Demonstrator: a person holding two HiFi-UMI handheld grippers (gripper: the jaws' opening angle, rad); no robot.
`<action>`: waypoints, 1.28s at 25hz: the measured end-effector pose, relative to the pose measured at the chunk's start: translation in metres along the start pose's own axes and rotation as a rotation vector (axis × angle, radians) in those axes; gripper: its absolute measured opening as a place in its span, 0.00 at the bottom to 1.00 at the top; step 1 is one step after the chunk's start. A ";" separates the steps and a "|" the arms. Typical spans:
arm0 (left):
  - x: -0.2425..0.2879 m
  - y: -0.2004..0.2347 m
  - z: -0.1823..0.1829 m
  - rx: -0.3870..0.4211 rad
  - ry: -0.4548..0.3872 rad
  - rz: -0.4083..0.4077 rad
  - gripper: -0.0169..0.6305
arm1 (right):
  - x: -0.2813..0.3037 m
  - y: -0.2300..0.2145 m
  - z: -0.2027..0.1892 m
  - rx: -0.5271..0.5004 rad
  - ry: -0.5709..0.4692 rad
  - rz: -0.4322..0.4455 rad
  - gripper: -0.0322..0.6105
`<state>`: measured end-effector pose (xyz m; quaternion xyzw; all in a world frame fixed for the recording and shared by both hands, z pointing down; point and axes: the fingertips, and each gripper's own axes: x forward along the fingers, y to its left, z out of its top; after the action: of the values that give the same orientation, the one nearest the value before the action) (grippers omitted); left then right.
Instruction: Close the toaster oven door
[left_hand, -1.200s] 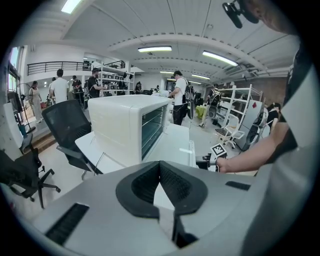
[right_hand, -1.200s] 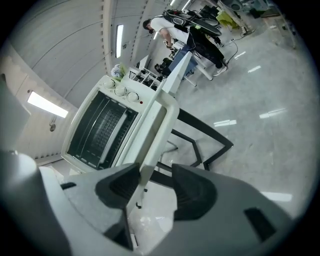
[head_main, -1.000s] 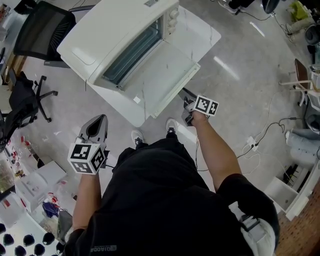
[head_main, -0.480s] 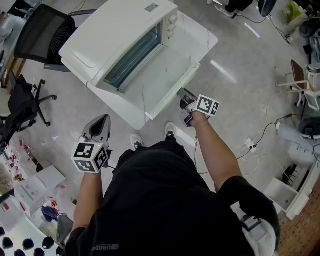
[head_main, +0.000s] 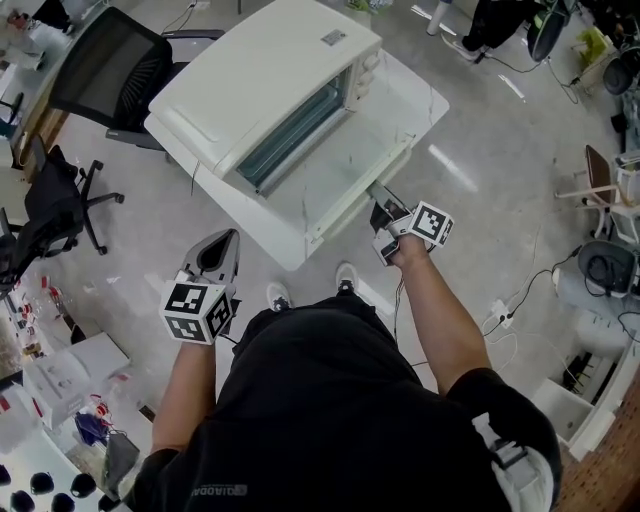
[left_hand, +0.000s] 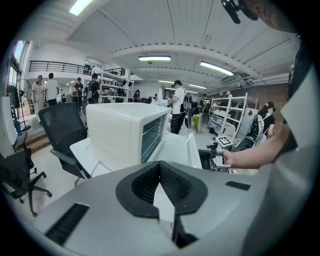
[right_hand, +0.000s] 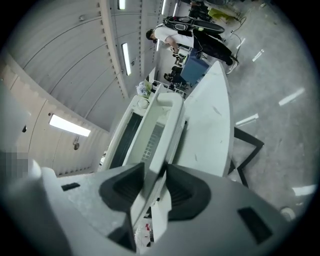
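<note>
currently the right gripper (head_main: 384, 207), jaws just closed, clamps the front edge of the open door (head_main: 345, 165) of the toaster oven (head_main: 265, 85) on the white table (head_main: 422, 88). left gripper (head_main: 226, 245) idles, jaws together, empty. next: swing that edge up until shut.

The head view looks steeply down past the person (head_main: 330, 420) onto the oven (head_main: 260, 90). Each gripper view looks along its jaws: right close against the door (right_hand: 167, 125), left farther back. All share the oven.

Black short-sleeved shirt (head_main: 310, 400), white shoes (head_main: 279, 296), grey tongs (head_main: 222, 245) bearing black-and-white marker cubes (head_main: 198, 312).
</note>
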<state>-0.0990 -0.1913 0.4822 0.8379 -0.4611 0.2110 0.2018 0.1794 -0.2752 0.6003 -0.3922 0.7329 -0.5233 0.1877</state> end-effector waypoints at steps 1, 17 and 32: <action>-0.001 0.000 0.001 0.002 -0.004 -0.003 0.03 | 0.001 0.003 0.000 0.011 -0.002 0.002 0.26; -0.018 0.017 0.017 0.007 -0.080 0.019 0.03 | 0.024 0.047 0.021 0.033 -0.052 0.055 0.29; -0.026 0.030 0.018 -0.005 -0.112 0.026 0.03 | 0.052 0.076 0.036 0.028 -0.095 0.104 0.29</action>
<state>-0.1341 -0.1977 0.4572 0.8417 -0.4832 0.1652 0.1752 0.1431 -0.3262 0.5246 -0.3753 0.7351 -0.5039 0.2546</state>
